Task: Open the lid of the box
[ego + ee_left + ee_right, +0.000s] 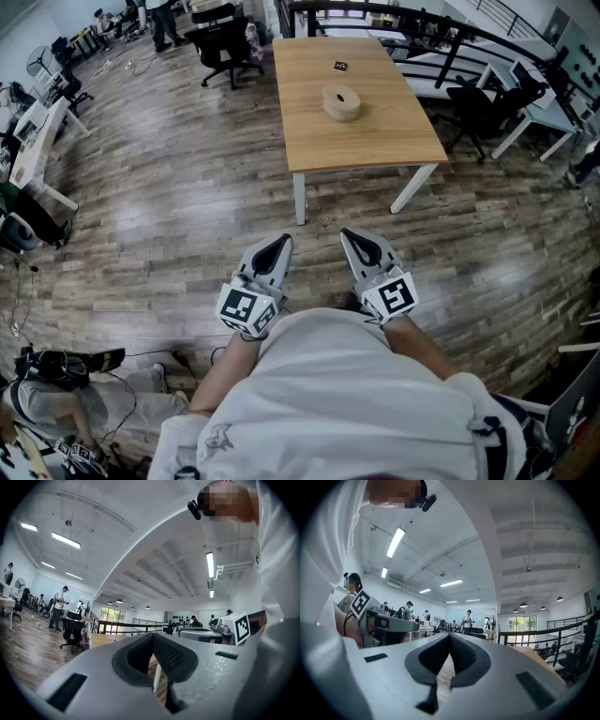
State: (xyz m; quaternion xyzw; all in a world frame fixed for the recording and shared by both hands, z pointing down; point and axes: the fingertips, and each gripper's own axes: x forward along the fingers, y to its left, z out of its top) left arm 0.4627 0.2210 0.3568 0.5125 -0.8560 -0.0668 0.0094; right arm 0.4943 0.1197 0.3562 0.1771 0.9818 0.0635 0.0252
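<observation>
The box (341,102) is round, low and tan, close in colour to the wood under it, with a darker spot at the middle of its top. Lid looks on and flush; I can't make out a seam from here. It sits about mid-width on the worktop (394,141), well in from every edge, with bare wood all round it. A small black tag (340,66) lies further back on the same worktop, apart from the box.

My left hand-held gripper (278,244) has its jaws together with nothing between them; its own view (152,637) shows the pads meeting at the tips. Same for the right hand-held gripper (352,237): jaws together, nothing held, confirmed in its own view (450,637). Both are held close in front of my chest, side by side, well apart from the box.

Between me and the worktop's near edge is open wood floor (169,187). A black office chair (225,47) stands off the far left corner. Another black chair (478,108) and white desks sit beyond the right edge, with a dark railing (441,28) behind them.
</observation>
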